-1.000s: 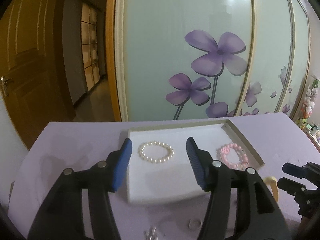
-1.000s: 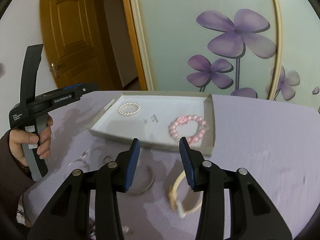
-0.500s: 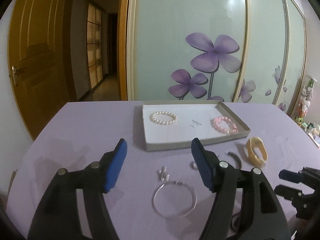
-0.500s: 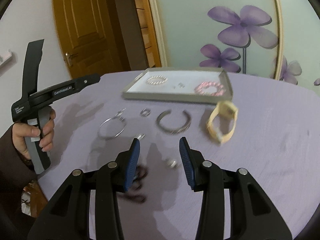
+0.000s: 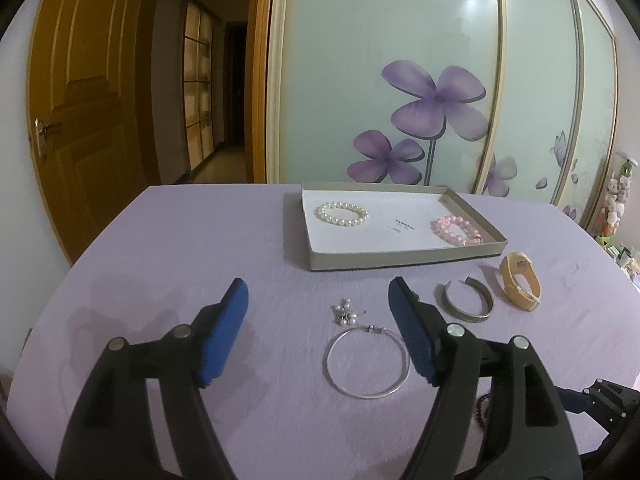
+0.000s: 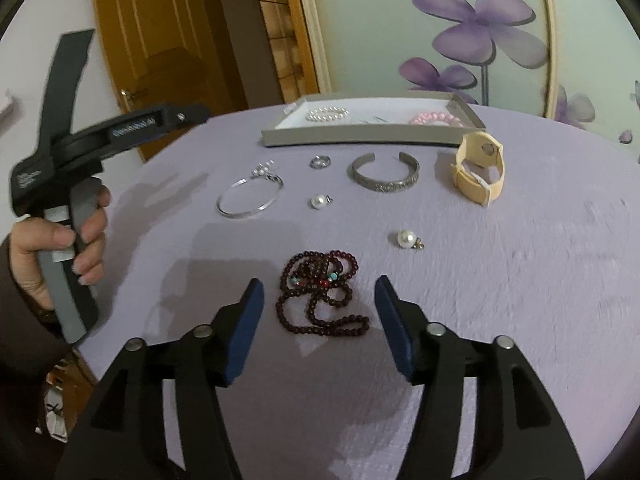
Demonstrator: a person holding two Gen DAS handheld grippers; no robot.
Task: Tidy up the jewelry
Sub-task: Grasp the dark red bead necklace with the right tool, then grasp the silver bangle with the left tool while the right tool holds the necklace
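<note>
A grey tray [image 5: 400,258] [image 6: 360,136] at the far side of the purple table holds a white pearl bracelet [image 5: 342,213] and a pink bead bracelet [image 5: 456,230]. Loose on the cloth lie a thin silver bangle [image 5: 367,362] [image 6: 250,196], a small pearl cluster [image 5: 345,312], a grey cuff [image 5: 466,300] [image 6: 386,174], a cream band [image 5: 520,286] [image 6: 478,172], a ring [image 6: 321,162], two pearl pendants [image 6: 406,238] and a dark red bead strand [image 6: 320,292]. My left gripper [image 5: 318,300] hovers over the bangle, jaws opening, nothing between them. My right gripper [image 6: 318,294] hangs over the bead strand, jaws opening, not touching it.
A person's hand [image 6: 52,248] holds the left gripper at the left of the right wrist view. Behind the table stand glass sliding doors with purple flowers [image 5: 436,100] and a wooden door [image 5: 76,100]. The table's rounded edge drops off at the left.
Both grippers pulled back from the tray toward the near side of the table, so the loose jewelry came into view. Both sets of jaws have spread wider.
</note>
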